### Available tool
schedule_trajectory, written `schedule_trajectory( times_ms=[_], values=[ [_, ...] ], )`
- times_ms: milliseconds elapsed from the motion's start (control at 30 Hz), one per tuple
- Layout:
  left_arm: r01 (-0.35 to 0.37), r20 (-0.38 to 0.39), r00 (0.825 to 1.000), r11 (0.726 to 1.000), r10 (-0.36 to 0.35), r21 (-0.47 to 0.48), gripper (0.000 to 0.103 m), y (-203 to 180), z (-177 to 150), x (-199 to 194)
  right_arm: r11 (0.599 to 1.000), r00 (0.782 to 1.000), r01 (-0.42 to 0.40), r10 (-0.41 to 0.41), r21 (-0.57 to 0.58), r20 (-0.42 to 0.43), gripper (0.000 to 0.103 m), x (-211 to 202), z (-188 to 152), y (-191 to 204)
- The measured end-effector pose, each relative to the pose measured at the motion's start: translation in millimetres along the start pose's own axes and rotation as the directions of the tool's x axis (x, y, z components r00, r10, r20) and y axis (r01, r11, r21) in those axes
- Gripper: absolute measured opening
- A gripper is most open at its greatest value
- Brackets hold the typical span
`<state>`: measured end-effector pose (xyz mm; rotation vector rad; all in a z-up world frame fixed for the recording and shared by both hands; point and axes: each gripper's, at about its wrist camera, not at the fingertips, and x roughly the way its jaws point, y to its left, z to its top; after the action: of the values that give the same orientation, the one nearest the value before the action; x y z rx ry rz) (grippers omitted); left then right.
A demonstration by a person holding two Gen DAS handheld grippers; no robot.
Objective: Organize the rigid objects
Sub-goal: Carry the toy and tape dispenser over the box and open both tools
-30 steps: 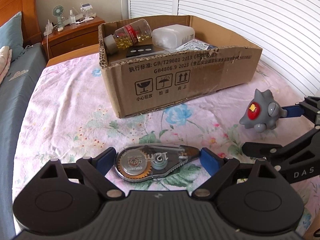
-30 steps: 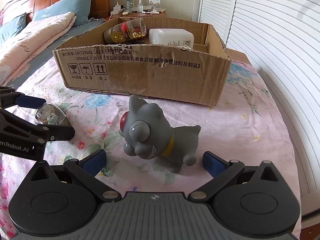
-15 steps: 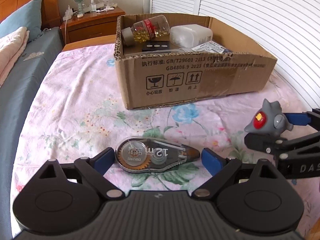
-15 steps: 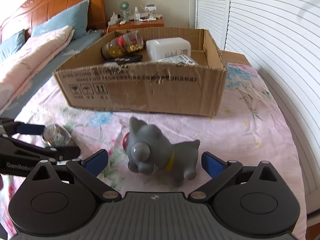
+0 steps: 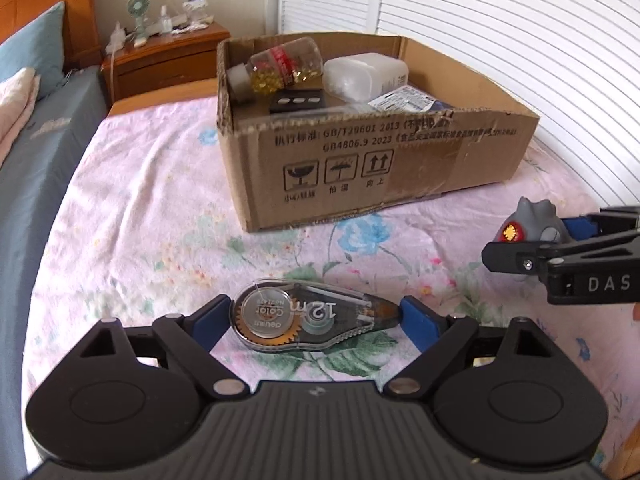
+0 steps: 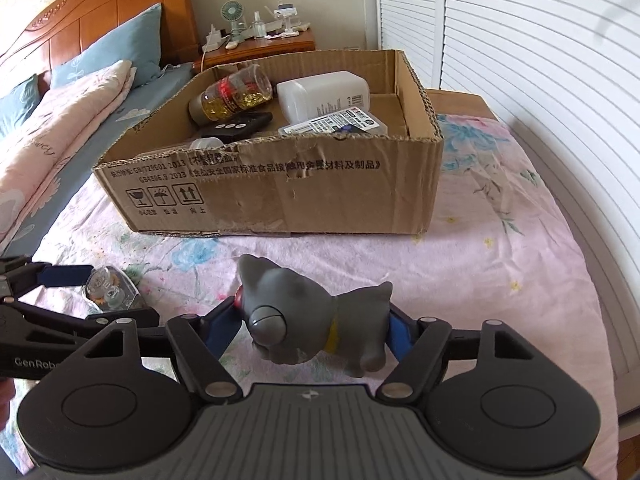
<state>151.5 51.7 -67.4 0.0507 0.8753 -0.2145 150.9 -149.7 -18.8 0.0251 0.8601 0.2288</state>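
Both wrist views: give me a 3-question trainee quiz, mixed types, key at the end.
1. True or false: the correction tape dispenser already lies inside the cardboard box.
2. What sits between the pads of the right tongs?
A. the pill bottle
B. the grey toy dog
C. the white plastic bottle
3. Fill in: in the box, the pill bottle lies on its ____.

Key
1. False. It lies on the floral sheet, between the pads of the left tongs, which are closing.
2. B. The grey toy dog is lengthwise between the pads, which are closing on it.
3. Side, next to the white plastic bottle.
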Motion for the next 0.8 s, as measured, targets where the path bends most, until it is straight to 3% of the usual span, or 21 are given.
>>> schedule_trajectory(
  times_ms=[267, 400, 533, 800],
  values=[
    [0.078, -0.026, 0.997, 0.992, -0.076, 0.100, 0.089, 5.9, 19.6, -22.1, 0.995, 0.999, -0.015, 0.012, -0.094, -0.031, 0.077, -16.0, 8.5, 1.6],
    [0.093, 0.014, 0.995, 0.981, -0.097, 0.169, 0.089, 4.5, 42.4, -43.7, 0.990, 0.999, -0.037, 0.034, -0.138, -0.022, 0.077, -32.9, 21.6, 1.6],
    [0.109, 0.070, 0.990, 0.978, -0.123, 0.180, 0.089, 4.5, 73.9, -55.0, 0.984, 0.999, -0.047, 0.049, -0.170, 0.004, 0.077, -47.8, 36.4, 2.7],
    [0.081, 0.127, 0.987, 0.986, -0.101, 0.149, 0.089, 3.9, 123.4, -20.3, 0.983, 0.996, -0.043, 0.056, -0.181, 0.065, 0.077, -58.9, 61.8, 2.8]
  ],
)
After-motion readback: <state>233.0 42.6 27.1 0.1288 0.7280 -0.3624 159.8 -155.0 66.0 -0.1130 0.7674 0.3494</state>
